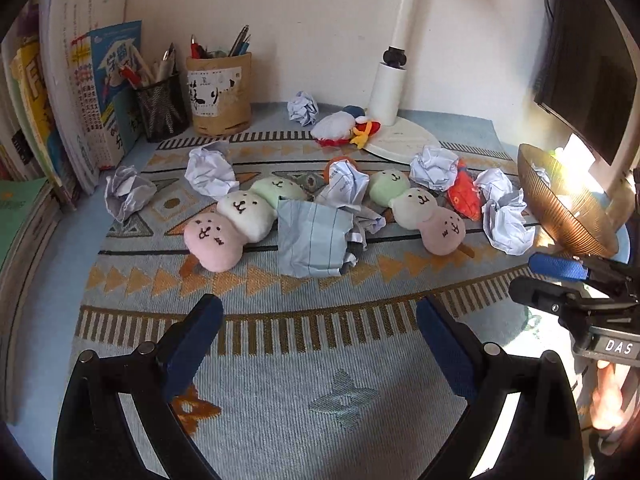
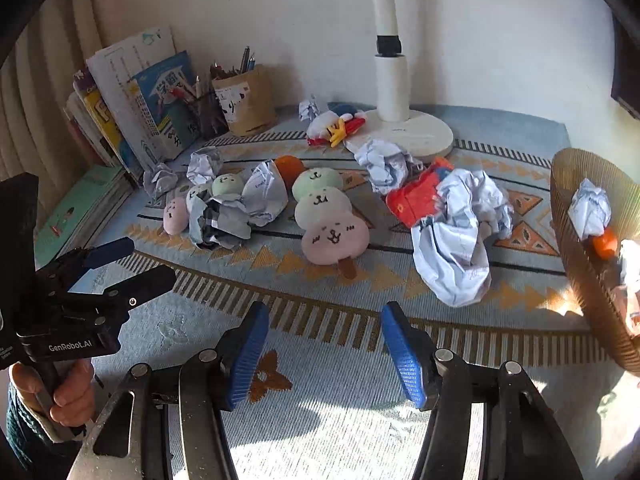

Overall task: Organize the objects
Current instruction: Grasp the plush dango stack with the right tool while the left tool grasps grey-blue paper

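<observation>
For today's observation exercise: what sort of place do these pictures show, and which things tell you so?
Most likely a home study desk. Upright stacked textbooks, a black mesh pen pot and a white desk lamp base point to that, with crumpled paper balls strewn over a patterned woven mat.

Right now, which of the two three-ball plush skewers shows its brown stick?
The right-hand plush skewer: its brown stick pokes out below the pink ball. The left-hand plush skewer shows none, half covered by crumpled paper.

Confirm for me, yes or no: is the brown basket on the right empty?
No. In the right wrist view the brown basket holds a crumpled paper ball and a small orange object.
</observation>
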The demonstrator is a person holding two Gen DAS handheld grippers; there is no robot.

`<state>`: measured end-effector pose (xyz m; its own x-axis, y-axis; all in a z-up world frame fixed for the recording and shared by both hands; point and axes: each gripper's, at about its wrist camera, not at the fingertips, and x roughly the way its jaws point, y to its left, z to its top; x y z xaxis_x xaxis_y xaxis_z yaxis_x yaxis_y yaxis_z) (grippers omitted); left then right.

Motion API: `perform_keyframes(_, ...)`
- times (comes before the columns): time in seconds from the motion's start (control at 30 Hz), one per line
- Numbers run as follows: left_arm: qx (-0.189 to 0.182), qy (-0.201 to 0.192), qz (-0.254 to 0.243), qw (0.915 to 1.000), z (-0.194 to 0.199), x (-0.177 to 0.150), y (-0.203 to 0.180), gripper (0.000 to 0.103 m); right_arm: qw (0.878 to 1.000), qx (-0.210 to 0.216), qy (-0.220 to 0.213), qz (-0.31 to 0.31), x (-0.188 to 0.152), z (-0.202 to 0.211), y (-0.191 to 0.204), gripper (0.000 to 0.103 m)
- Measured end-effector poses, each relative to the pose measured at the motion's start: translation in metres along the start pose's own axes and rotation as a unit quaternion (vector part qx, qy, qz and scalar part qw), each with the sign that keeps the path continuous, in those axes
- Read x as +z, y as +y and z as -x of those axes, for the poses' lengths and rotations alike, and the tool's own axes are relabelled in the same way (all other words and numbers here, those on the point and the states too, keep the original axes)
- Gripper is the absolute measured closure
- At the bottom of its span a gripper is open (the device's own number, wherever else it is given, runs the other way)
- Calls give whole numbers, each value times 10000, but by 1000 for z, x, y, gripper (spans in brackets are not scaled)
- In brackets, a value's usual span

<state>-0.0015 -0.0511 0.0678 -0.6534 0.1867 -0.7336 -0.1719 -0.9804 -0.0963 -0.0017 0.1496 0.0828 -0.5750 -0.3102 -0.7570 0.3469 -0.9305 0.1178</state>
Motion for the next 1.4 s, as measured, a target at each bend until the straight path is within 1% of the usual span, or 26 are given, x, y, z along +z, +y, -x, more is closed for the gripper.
perform_keyframes(0.03, -57, -23, 9, 10000, 0, 8, 5, 5, 9999, -74, -46, 108, 12, -1, 4, 45)
perform_keyframes(0.1, -219, -128, 115, 9996, -6, 23, 15, 5, 9999, -114, 8, 122, 32, -15, 4, 45)
perform_keyframes(0.23, -525, 173, 117, 9984, -41, 37, 17, 6, 9991, -124, 401, -50, 55, -63, -4, 45)
perform_keyframes(0.3, -509, 310, 48, 9982, -57, 39, 12, 7, 9986, -112, 513, -80, 59, -79, -6, 45)
perform_keyframes(0.37, -554, 387, 5, 9977, -68, 40, 9, 10, 9980, -35, 610, -132, 60, -92, -8, 45)
perform_keyframes(0.4, -567, 418, 3, 9975, -72, 40, 7, 13, 9977, -60, 648, -162, 60, -98, -10, 45)
perform_keyframes(0.47, -527, 444, -39, 9976, -76, 39, 5, 23, 9973, -127, 719, -120, 57, -108, -11, 46)
perform_keyframes(0.5, -500, 447, -84, 9977, -76, 37, 4, 43, 9973, -76, 718, -121, 55, -110, -11, 50)
perform_keyframes(0.53, -525, 522, -81, 9972, -78, 36, 5, 51, 9974, 2, 715, -132, 55, -111, -11, 54)
perform_keyframes(0.63, -542, 448, 70, 9975, -72, 32, 9, 53, 9979, -57, 643, -71, 53, -105, -6, 61)
perform_keyframes(0.7, -604, 346, 127, 9975, -59, 30, 10, 53, 9987, -21, 497, -75, 52, -92, -3, 62)
perform_keyframes(0.8, -747, 78, 115, 9971, -30, 24, 2, 53, 9997, 69, 189, -120, 50, -58, 2, 62)
perform_keyframes(0.87, -814, -92, 88, 9966, -11, 18, -7, 53, 9998, 148, -9, -142, 43, -32, 5, 62)
perform_keyframes(0.97, -916, -195, 61, 9956, 7, 2, -24, 53, 9995, 241, -27, -215, 16, -2, 6, 62)
perform_keyframes(1.03, -1010, -164, 90, 9947, 9, -9, -36, 53, 9994, 200, 71, -259, -13, 8, 5, 62)
perform_keyframes(1.13, -995, -93, 78, 9950, 0, -24, -53, 53, 9987, -58, 285, -416, -56, 13, -6, 62)
perform_keyframes(1.2, -1072, -2, 118, 9942, -10, -30, -63, 53, 9974, 18, 362, -621, -76, 12, -17, 61)
perform_keyframes(1.27, -970, 50, 88, 9952, -18, -32, -73, 53, 9961, 42, 480, -734, -86, 9, -24, 61)
perform_keyframes(1.3, -868, 72, 14, 9962, -20, -31, -77, 53, 9961, 91, 446, -757, -89, 10, -26, 61)
perform_keyframes(1.33, -779, 40, -64, 9969, -19, -31, -80, 53, 9962, 98, 406, -765, -90, 13, -27, 59)
perform_keyframes(1.37, -752, -7, -100, 9971, -19, -30, -81, 52, 9963, 78, 399, -752, -90, 14, -27, 53)
perform_keyframes(1.4, -753, -12, -114, 9971, -19, -31, -81, 52, 9966, 49, 398, -719, -90, 15, -26, 50)
